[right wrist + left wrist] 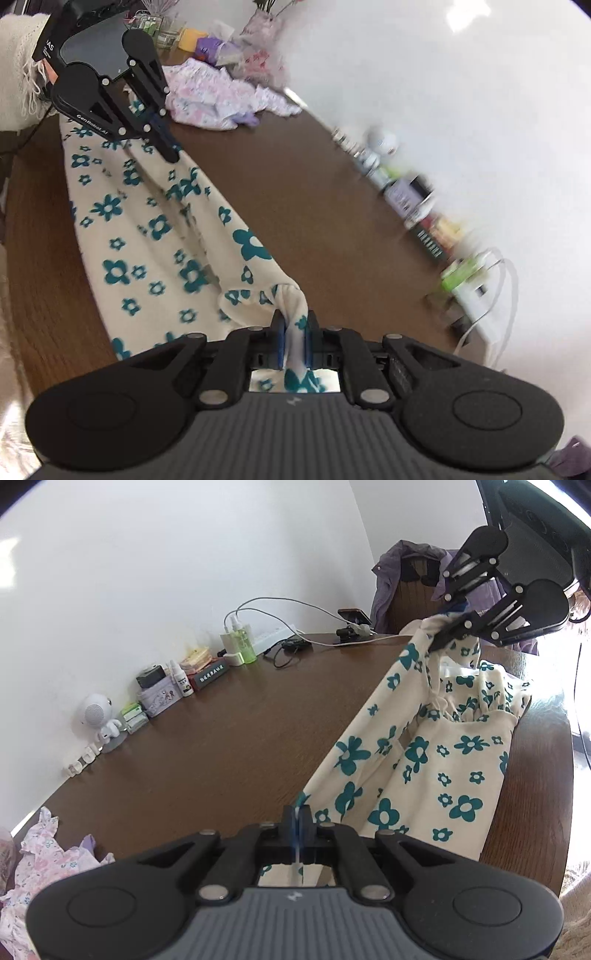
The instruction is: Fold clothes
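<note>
A cream garment with teal flowers (424, 753) lies along the brown table (221, 738), one long edge lifted and stretched between both grippers. My left gripper (297, 814) is shut on one end of that edge. At the far end my right gripper (448, 627) pinches the other corner above the table. In the right wrist view, the right gripper (294, 332) is shut on a bunched corner of the garment (147, 240), and the left gripper (168, 147) grips the far end.
A pink floral clothes pile (40, 864) (214, 99) lies at one end of the table. Bottles, boxes, a white round speaker (98, 716), chargers and cables (277, 627) line the wall edge. A chair draped with purple clothing (406, 579) stands behind the table.
</note>
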A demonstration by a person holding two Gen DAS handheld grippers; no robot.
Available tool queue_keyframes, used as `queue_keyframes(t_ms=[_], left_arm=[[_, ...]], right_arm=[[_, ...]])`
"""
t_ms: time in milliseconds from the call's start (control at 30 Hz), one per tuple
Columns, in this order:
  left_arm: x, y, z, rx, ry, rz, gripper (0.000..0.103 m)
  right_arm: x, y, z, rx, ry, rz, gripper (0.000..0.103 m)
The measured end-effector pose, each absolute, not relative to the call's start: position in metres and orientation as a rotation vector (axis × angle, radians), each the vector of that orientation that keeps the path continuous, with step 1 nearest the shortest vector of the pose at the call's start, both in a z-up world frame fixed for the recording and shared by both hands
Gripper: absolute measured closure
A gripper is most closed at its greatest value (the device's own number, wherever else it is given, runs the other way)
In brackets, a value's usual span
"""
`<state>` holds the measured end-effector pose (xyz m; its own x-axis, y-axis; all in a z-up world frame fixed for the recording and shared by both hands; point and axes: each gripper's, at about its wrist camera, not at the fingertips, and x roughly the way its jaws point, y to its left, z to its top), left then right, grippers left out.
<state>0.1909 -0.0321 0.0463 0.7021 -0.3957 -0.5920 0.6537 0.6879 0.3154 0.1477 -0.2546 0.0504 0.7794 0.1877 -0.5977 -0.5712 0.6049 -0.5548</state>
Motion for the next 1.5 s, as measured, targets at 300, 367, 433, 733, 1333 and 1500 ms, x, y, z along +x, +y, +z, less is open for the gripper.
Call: queue_keyframes(t_ms=[300,367,433,733,1333,1500], left_arm=[[0.151,-0.041,0.018,0.650,0.550,-0.707,0.102],[0.149,-0.041,0.012,0.659,0.569,-0.714,0.101],[0.149,-0.040,0.010,0.663,0.573,-0.697,0.095],[0.152,0.006,0.043,0.378,0.542,-0.609,0.062],[0.192,0.049,0.007,0.198,0.717,-0.399,0.085],[0.190,0.049,0.002,0.175,0.711,-0.379,0.085]], right_arm=[[0.105,-0.240,-0.015,-1.038,0.543,0.438,0.094],[0.097,-0.238,-0.025,-1.066,0.551,0.433,0.091],[0.097,-0.243,-0.015,-0.975,0.576,0.441,0.081],[0.134,-0.294,0.033,-0.287,0.593,0.360,0.057],[0.159,-0.414,0.023,0.485,0.707,0.079,0.101],[0.142,-0.409,0.015,0.434,0.751,0.013,0.101]])
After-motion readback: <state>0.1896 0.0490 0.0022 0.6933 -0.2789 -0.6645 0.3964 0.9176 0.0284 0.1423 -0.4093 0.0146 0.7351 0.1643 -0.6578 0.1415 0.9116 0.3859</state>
